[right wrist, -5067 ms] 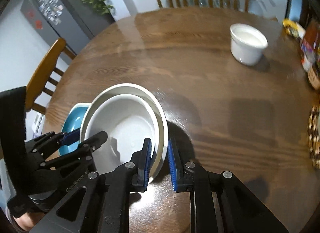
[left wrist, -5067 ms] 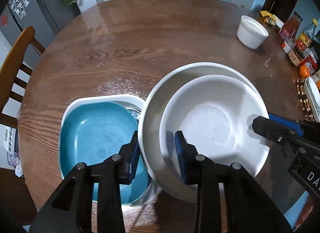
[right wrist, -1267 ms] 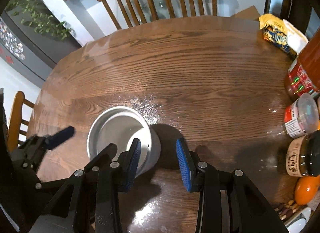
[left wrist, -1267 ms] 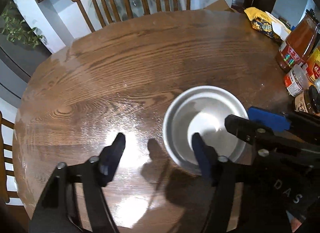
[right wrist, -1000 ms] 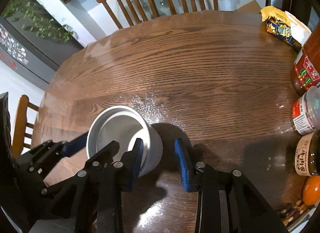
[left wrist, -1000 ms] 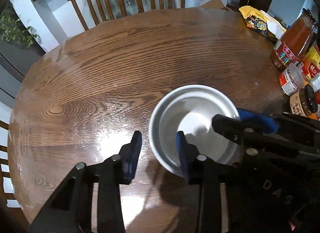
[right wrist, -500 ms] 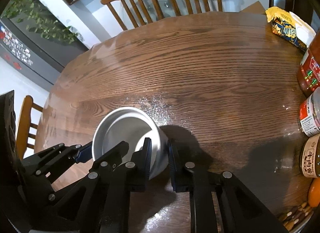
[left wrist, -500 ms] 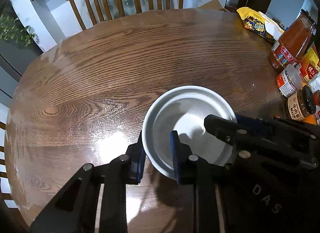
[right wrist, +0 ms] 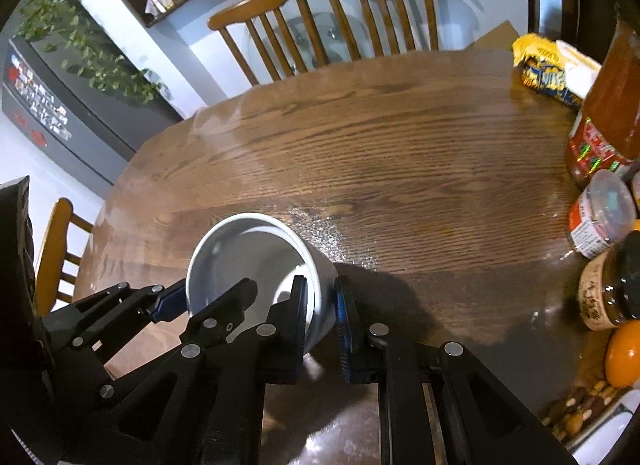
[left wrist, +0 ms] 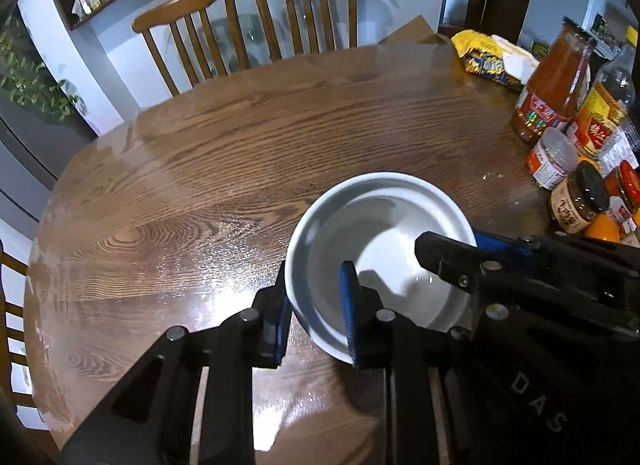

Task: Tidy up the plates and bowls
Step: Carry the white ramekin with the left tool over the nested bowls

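A small white deep bowl (left wrist: 380, 241) sits on the round wooden table (left wrist: 224, 153); it also shows in the right wrist view (right wrist: 256, 257). My left gripper (left wrist: 314, 305) is shut on the bowl's near left rim, one finger inside and one outside. My right gripper (right wrist: 322, 309) is shut on the bowl's right wall, also one finger inside and one outside. Each gripper shows in the other's view, on opposite sides of the bowl. No plates or other bowls are in view.
Sauce bottles and jars (left wrist: 560, 113) crowd the table's right edge, with a yellow snack bag (left wrist: 484, 57) behind them and an orange fruit (right wrist: 624, 349) nearer. Two wooden chairs (left wrist: 248, 21) stand at the far side, another chair (right wrist: 56, 249) at the left.
Five seconds ago both grippers held large nested bowls beside a blue plate. Within the last second both grippers closed from open onto the small white bowl's rim.
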